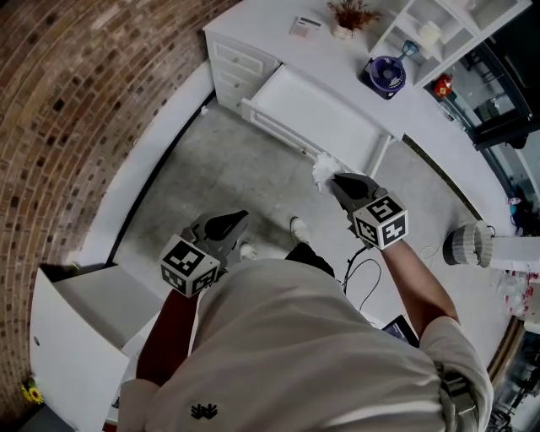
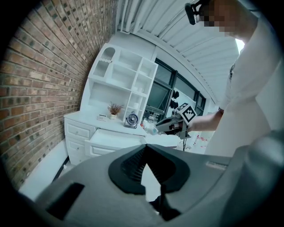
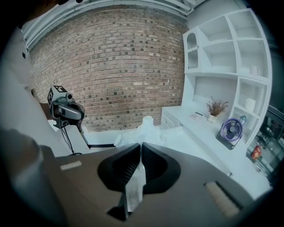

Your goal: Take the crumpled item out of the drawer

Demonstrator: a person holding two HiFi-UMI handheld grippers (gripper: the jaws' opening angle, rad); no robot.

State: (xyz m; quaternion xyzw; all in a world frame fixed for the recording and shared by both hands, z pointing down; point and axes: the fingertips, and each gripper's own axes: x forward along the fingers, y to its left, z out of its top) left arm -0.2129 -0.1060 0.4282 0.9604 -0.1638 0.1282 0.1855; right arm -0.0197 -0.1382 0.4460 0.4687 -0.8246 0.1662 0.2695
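The white crumpled item [image 1: 324,170] hangs in the air just in front of the open white drawer [image 1: 314,111], over the grey floor. My right gripper [image 1: 336,178] is shut on it. In the right gripper view a strip of it is pinched between the jaws [image 3: 141,145], and the rest of the crumpled item [image 3: 148,127] bunches up beyond the tips. The left gripper view shows the right gripper [image 2: 156,128] holding it beside the drawer [image 2: 116,137]. My left gripper [image 1: 237,221] is low on the left, away from the drawer, shut and holding nothing [image 2: 145,146].
The white desk carries a purple fan [image 1: 386,74], a potted dried plant [image 1: 350,15] and a small card [image 1: 305,25], with a shelf unit [image 1: 439,25] behind. A brick wall runs on the left. A white cabinet [image 1: 76,329] stands bottom left. A cable [image 1: 363,272] lies on the floor.
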